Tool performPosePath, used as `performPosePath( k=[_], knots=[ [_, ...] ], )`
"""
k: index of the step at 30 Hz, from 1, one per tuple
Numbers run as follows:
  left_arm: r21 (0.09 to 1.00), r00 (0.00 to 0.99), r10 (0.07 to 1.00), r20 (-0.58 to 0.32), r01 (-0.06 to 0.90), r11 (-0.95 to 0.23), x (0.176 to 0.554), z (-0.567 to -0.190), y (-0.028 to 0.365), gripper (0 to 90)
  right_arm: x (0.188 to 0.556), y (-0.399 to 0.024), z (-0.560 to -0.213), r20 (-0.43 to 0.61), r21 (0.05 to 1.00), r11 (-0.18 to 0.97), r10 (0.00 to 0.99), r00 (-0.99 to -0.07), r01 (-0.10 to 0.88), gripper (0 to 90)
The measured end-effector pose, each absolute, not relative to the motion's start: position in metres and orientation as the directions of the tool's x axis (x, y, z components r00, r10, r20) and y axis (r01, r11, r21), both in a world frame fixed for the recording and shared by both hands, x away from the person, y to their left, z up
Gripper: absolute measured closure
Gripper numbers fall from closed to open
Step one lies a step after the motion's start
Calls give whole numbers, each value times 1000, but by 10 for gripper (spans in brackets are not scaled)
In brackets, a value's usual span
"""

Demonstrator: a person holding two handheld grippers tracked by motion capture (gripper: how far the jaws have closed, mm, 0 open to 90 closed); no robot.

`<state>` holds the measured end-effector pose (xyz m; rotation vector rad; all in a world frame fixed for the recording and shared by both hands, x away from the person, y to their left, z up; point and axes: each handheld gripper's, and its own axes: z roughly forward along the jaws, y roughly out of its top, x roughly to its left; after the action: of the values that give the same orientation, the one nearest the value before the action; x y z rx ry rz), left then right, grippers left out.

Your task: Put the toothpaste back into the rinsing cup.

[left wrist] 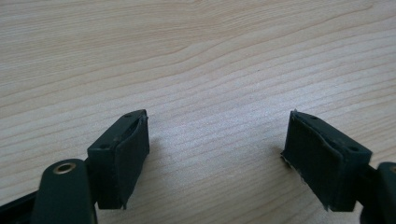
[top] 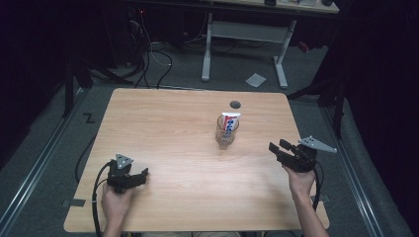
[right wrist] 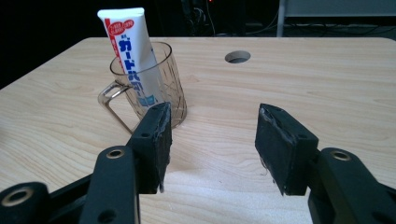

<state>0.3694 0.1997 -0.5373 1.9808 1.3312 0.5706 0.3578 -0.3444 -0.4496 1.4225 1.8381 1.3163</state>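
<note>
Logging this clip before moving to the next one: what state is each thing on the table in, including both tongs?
Toothpaste tube: standing in the cup, leaning against its rim, top end sticking out above it.
Clear cup: upright on the table, handle to the left in the right gripper view, apart from both tongs.
Left tongs: open, nothing between the jaws, low over bare wood.
Right tongs: open, nothing held, pointing toward the cup.
Table: hole near its far edge.

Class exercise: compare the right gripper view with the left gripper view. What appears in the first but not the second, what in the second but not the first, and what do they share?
Right gripper view: a clear mug with a handle, an upright toothpaste tube inside it, and a round hole in the table. Left gripper view: only its own left claw, open over bare wood. Both share the wooden table and an open black claw with nothing between the pads, the other being the right claw.
</note>
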Motion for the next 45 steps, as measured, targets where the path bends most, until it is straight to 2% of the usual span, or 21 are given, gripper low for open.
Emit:
performPosePath(
  k=[22,45],
  knots=[
    [735,382,924,-11,630,-251,369,-537,200,224,357,-345,-478,171,853,27,929,-328,521,478],
    [735,382,924,-11,629,-252,369,-537,200,225,380,-332,-506,116,791,98,945,-305,604,472]
  ],
)
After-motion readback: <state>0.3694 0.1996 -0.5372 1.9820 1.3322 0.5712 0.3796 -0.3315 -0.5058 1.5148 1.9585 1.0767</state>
